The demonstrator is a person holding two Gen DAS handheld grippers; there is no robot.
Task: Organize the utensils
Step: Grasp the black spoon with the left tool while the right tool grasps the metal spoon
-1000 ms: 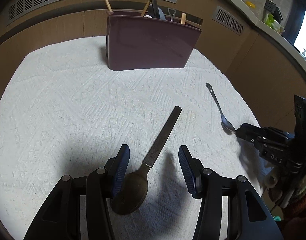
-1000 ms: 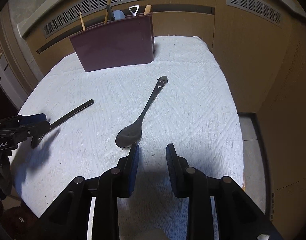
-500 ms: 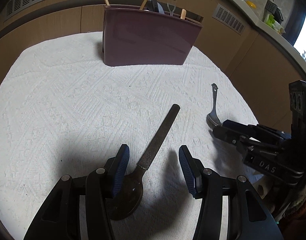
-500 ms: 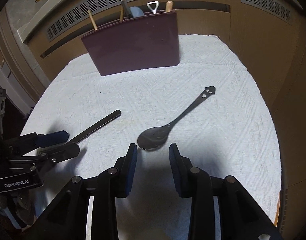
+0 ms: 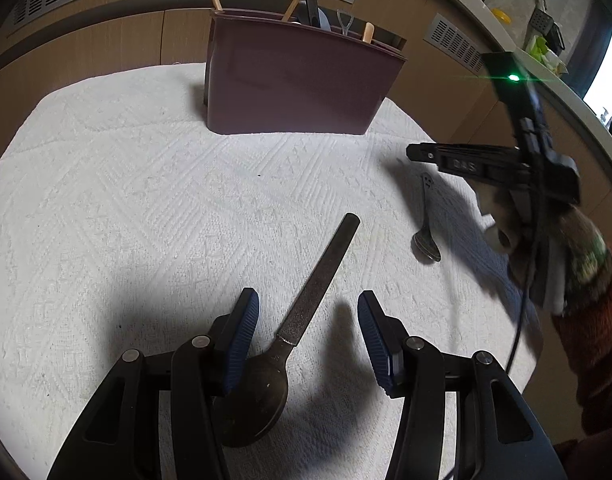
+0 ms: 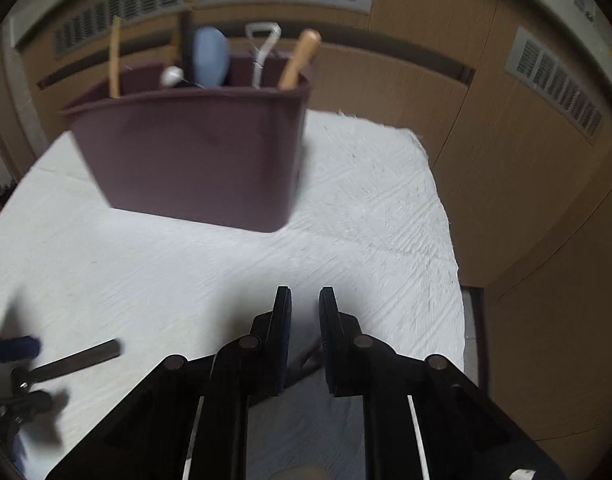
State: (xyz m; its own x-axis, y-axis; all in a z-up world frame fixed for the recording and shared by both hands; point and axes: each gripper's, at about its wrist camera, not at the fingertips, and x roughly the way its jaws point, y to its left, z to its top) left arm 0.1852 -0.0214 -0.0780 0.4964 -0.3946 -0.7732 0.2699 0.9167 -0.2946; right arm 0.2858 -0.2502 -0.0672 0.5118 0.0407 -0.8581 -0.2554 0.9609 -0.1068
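The right gripper [image 6: 305,300] is closing its jaws with only a narrow gap left between them, and nothing is clamped there; from the left wrist view it hangs in the air above the handle end of the small steel spoon [image 5: 425,224], which lies flat on the white textured cloth [image 5: 146,208] at the right side, well clear of the pads. The left gripper [image 5: 308,334] stands wide open and low over the dark long-handled spoon [image 5: 302,320], its pads either side of the neck without pressing on it; the bowl lies near, the handle points far and rightward. The maroon utensil holder [image 5: 294,84] stands upright at the far edge of the cloth, already carrying chopsticks and several handles. To do this step well, I would say the left jaws should close squarely on the flat handle just past the neck, so the spoon does not swing, then lift it handle-up toward a free slot. The right gripper would need to reopen and drop lower before taking the steel spoon.
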